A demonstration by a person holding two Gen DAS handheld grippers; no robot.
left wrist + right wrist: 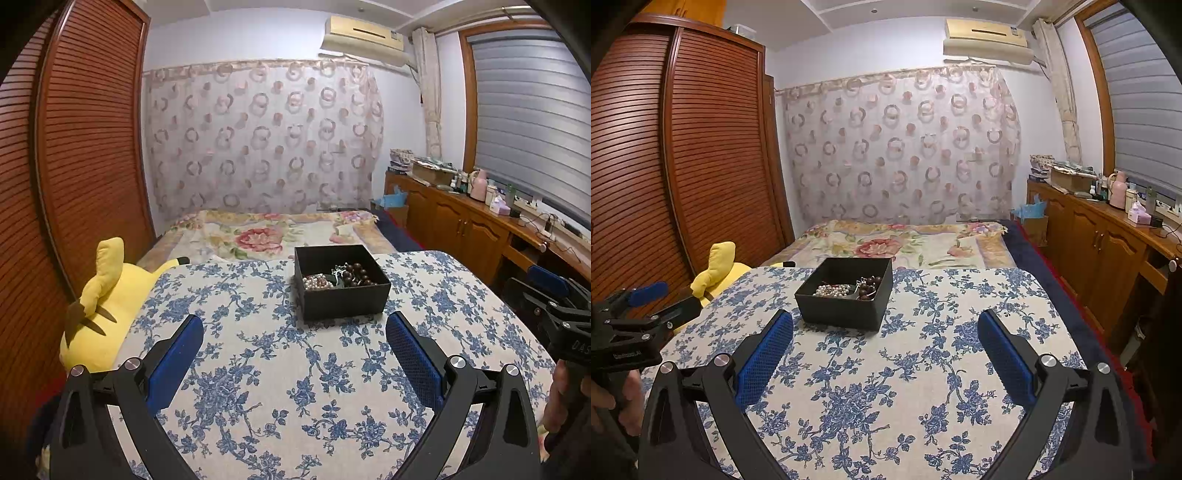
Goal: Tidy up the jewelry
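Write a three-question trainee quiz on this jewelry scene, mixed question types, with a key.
1. True or false: the left gripper and the right gripper both have their jaws apart with nothing between them.
2. Multiple choice: the pearl beads lie A) on the floral cloth, B) in the black box, C) on the yellow plush toy.
3. Fill in: the dark wooden beads lie to the ___ of the pearl beads in both views.

Key: 1 true; 2 B; 3 right.
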